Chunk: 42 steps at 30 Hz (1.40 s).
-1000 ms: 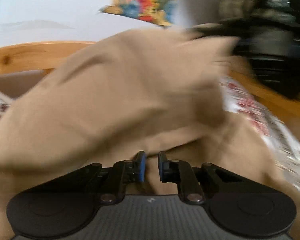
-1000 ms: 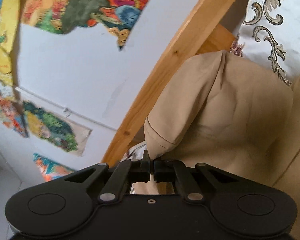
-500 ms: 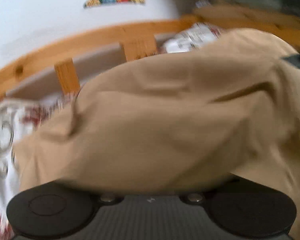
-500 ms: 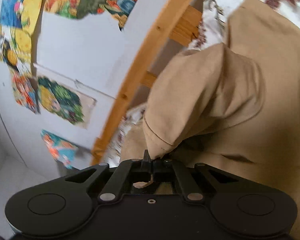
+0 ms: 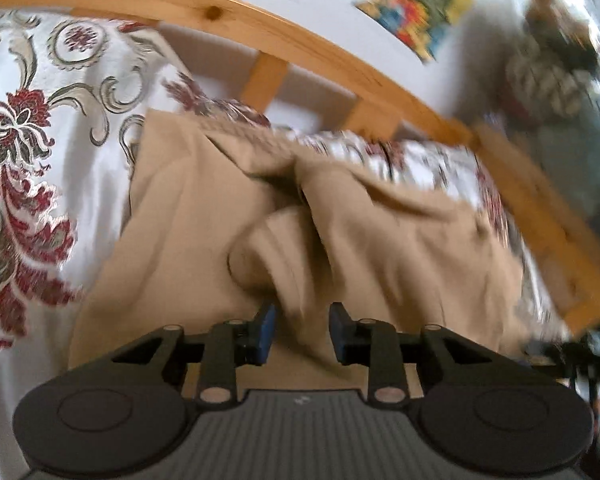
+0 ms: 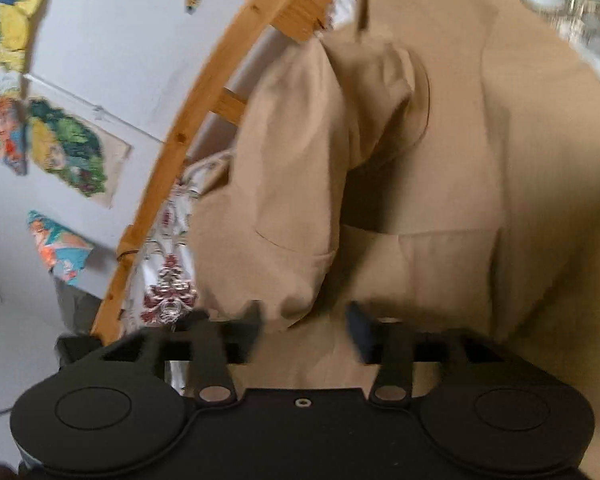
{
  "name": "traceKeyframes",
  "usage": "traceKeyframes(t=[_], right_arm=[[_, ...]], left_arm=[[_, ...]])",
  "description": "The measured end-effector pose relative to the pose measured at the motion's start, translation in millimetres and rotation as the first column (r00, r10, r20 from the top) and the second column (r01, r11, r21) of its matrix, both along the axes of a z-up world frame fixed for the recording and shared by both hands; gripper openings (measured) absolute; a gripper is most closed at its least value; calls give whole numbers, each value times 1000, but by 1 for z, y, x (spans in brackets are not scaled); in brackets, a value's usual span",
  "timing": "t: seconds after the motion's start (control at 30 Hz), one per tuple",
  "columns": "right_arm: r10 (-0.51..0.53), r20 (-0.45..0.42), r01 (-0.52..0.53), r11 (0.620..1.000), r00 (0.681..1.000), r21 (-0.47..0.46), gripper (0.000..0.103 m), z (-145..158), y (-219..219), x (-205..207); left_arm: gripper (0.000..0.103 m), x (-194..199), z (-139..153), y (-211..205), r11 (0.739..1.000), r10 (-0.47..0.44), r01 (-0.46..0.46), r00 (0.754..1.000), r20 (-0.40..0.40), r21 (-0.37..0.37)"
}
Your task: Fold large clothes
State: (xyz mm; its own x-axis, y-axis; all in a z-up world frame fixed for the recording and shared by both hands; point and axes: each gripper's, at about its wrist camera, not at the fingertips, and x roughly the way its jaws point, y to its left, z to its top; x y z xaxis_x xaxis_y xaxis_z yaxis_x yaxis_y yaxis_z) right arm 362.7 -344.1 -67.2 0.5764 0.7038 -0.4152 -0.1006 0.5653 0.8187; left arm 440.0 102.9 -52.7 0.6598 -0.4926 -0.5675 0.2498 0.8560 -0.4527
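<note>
As their jaws open, left tongs [image 5: 300, 330] and right tongs [image 6: 306, 330] stand apart, garment [image 5: 400, 240] folds between, unclamped.

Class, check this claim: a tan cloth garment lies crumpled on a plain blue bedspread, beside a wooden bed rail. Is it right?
Not quite. The tan cloth garment does lie crumpled beside the wooden bed rail, but the bedspread is white with red floral scrollwork, not plain blue. The left wrist view shows it.

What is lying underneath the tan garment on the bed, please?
The tan garment lies on a white bedspread with red floral pattern, showing around its edges. Whatever sits directly beneath the cloth is covered.
</note>
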Motion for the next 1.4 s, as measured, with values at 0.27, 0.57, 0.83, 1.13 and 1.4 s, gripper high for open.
traceKeyframes(t=[0.27, 0.57, 0.83, 1.13, 1.4], right_arm=[[-218, 41, 219, 975, 975, -32, 73, 41, -52, 61], [-167, 213, 235, 905, 963, -356, 3, 38, -2, 122], [-16, 393, 303, 665, 919, -682, 3, 19, 37, 124], [-117, 476, 431, 647, 871, -629, 32, 44, 26, 87], [27, 519, 383, 642, 854, -664, 43, 40, 76, 104]], left_arm=[[30, 58, -28, 14, 976, 139, -172, 963, -230, -131], [0, 48, 25, -24, 964, 150, -173, 981, 124, 202], [1, 54, -15, -35, 937, 187, -202, 979, 79, 286], [65, 25, 14, -14, 947, 236, -260, 961, 142, 187], [64, 51, 12, -90, 883, 148, -232, 963, 226, 409]])
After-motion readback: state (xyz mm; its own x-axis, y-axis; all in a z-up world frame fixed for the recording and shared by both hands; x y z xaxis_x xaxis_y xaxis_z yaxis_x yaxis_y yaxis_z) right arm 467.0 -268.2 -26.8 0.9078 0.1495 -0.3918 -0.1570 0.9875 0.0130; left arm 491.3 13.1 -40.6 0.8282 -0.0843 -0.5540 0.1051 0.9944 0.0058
